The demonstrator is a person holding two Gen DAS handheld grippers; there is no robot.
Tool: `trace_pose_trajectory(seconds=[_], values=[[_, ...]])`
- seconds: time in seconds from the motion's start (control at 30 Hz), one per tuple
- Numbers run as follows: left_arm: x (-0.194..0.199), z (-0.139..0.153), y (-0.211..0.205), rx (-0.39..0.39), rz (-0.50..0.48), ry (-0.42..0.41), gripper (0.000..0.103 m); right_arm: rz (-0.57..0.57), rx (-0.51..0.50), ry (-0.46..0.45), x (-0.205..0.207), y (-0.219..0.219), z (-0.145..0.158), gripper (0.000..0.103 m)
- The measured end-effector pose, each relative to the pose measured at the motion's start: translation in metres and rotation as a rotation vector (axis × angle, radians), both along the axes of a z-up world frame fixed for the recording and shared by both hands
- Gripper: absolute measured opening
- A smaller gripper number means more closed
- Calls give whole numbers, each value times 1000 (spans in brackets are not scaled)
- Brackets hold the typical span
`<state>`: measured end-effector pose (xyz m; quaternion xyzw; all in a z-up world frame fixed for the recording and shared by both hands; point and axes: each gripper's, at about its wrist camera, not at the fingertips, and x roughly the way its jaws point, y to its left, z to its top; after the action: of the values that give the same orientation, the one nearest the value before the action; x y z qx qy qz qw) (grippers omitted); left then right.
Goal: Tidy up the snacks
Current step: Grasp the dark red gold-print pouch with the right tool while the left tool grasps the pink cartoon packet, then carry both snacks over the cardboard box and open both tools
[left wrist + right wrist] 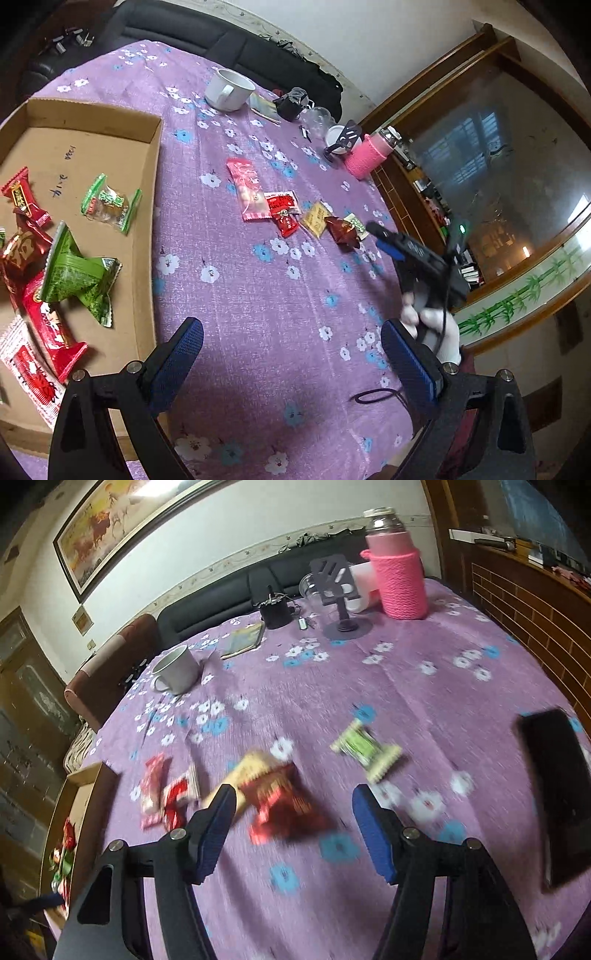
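Observation:
A cardboard box (151, 192) at the left holds several snack packs, among them a green pyramid pack (74, 273) and a green-white one (110, 203). On the purple floral cloth lie a pink pack (248, 194), a red pack (282, 212), a yellow pack (314, 218) and a dark red pack (341, 230). My left gripper (291, 354) is open and empty above the cloth. My right gripper (293, 814) is open and empty, right above the dark red pack (284, 805), with a green pack (365, 749) beyond it. The right gripper also shows in the left wrist view (391, 240).
A white mug (227, 90), a pink flask (399, 576), a phone stand (341, 598), a black pot (275, 611) and a booklet (243, 640) stand at the table's far side. A black phone (554, 794) lies at the right. A sofa is behind the table.

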<state>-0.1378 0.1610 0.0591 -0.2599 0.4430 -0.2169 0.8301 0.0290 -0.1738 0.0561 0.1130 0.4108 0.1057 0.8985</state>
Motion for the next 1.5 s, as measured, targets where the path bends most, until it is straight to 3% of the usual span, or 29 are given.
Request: trace_pose_trajectory(seconds=[0.2, 0.27, 0.3, 0.43, 0.73, 0.87, 1.0, 1.13, 1.3, 1.37, 1.5], values=[[-3, 1, 0, 29, 9, -5, 98, 72, -113, 68, 24, 32, -21, 64], [-4, 1, 0, 44, 10, -9, 98, 107, -138, 74, 19, 41, -26, 58], [-3, 2, -1, 48, 8, -11, 98, 118, -155, 79, 17, 44, -28, 46], [0, 1, -8, 80, -5, -8, 98, 125, -177, 67, 7, 50, -33, 41], [21, 10, -33, 168, -32, -48, 95, 88, 34, 19, -7, 24, -29, 42], [54, 15, -47, 200, -31, -69, 92, 71, 119, 27, -7, 7, -30, 42], [112, 8, -47, 190, 14, -22, 91, 63, 161, 22, -6, -2, -28, 42], [161, -13, -54, 262, 31, 39, 71, 63, 175, 24, -5, -4, -28, 42], [185, -37, -64, 340, 32, 81, 71, 70, 172, -2, -7, -4, -22, 43], [192, -40, -66, 377, 37, 73, 66, 72, 171, -5, -8, -3, -21, 43], [198, -51, -67, 418, 11, 74, 35, 76, 170, -1, -8, -1, -21, 43]])
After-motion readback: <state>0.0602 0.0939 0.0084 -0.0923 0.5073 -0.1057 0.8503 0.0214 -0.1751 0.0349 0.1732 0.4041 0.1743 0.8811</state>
